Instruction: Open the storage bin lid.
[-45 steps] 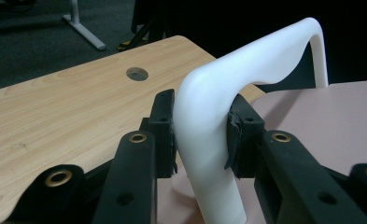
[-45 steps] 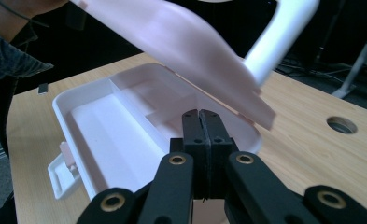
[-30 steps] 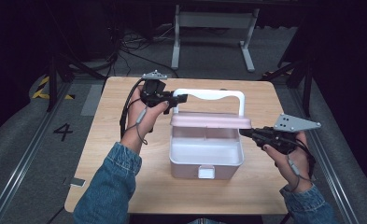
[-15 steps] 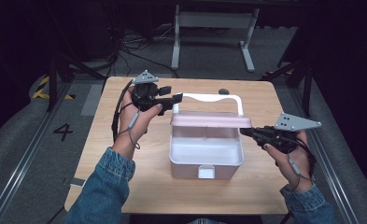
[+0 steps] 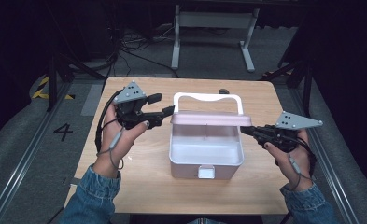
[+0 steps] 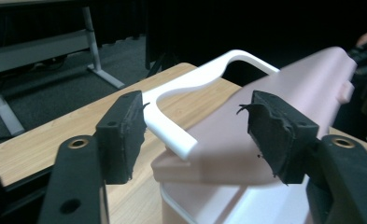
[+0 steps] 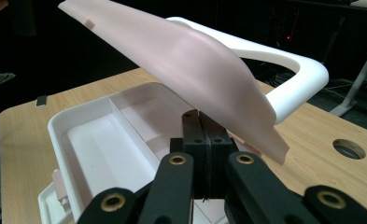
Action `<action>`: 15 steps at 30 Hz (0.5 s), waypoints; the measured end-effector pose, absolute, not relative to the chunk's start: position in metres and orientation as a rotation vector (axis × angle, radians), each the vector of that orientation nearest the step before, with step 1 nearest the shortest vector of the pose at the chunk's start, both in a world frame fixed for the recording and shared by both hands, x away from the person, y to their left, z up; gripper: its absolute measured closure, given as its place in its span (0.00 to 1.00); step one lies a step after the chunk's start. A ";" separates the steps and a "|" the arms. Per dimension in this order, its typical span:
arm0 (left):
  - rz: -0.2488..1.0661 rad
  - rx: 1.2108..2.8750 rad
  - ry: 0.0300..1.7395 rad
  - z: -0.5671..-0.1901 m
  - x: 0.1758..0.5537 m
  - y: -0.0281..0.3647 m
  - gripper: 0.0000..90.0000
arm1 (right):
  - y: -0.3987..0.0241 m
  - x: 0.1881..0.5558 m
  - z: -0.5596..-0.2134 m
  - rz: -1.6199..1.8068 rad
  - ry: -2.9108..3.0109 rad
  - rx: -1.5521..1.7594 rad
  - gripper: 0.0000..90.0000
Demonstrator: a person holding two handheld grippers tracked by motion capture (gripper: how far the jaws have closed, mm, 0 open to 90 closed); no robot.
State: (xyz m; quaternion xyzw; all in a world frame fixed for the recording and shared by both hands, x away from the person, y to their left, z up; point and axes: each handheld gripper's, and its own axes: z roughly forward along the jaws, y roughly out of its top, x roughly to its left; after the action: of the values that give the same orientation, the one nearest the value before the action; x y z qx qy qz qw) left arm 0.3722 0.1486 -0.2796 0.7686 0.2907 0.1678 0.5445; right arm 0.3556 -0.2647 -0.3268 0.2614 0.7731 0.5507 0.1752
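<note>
A white box (image 5: 204,156) with a divided inside stands mid-table, its pink lid (image 5: 204,119) raised over the back part and a white handle (image 5: 207,97) behind it. My left gripper (image 5: 162,105) is open just left of the lid's left end. Its jaws have just been opening and nothing is gripped. In the left gripper view, the left gripper (image 6: 195,135) has the handle's (image 6: 195,81) end and the lid (image 6: 284,93) lying beyond its spread pads. My right gripper (image 5: 244,130) is shut at the lid's right end. In the right gripper view, the right gripper's (image 7: 201,119) tips sit under the lid's (image 7: 172,51) edge.
The wooden table (image 5: 139,186) has bare room left, right and in front of the box. A round hole (image 5: 224,91) sits near its back edge. A white front latch (image 5: 206,171) hangs on the box. Dark floor and a metal frame (image 5: 214,28) lie behind.
My left gripper has let go of the handle, opened its jaws and drawn back to the left. The right gripper, the lid and the box have stayed put.
</note>
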 end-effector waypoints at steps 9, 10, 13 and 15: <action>0.417 1.860 0.666 -0.297 0.354 0.149 0.32 | -0.266 0.354 -0.327 1.566 2.191 0.742 1.00; 0.426 1.876 0.664 -0.298 0.354 0.148 0.31 | -0.266 0.354 -0.327 1.569 2.187 0.744 1.00; 0.431 1.899 0.660 -0.300 0.354 0.144 0.28 | -0.266 0.354 -0.327 1.573 2.189 0.746 1.00; 0.455 1.920 0.651 -0.303 0.355 0.140 0.28 | -0.267 0.354 -0.327 1.576 2.191 0.747 1.00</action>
State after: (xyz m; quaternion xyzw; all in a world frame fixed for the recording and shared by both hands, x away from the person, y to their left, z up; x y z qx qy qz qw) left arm 0.3546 0.1396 -0.3028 0.7964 0.2701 0.1888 0.5071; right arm 0.3544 -0.2665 -0.3271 0.2630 0.7710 0.5546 0.1698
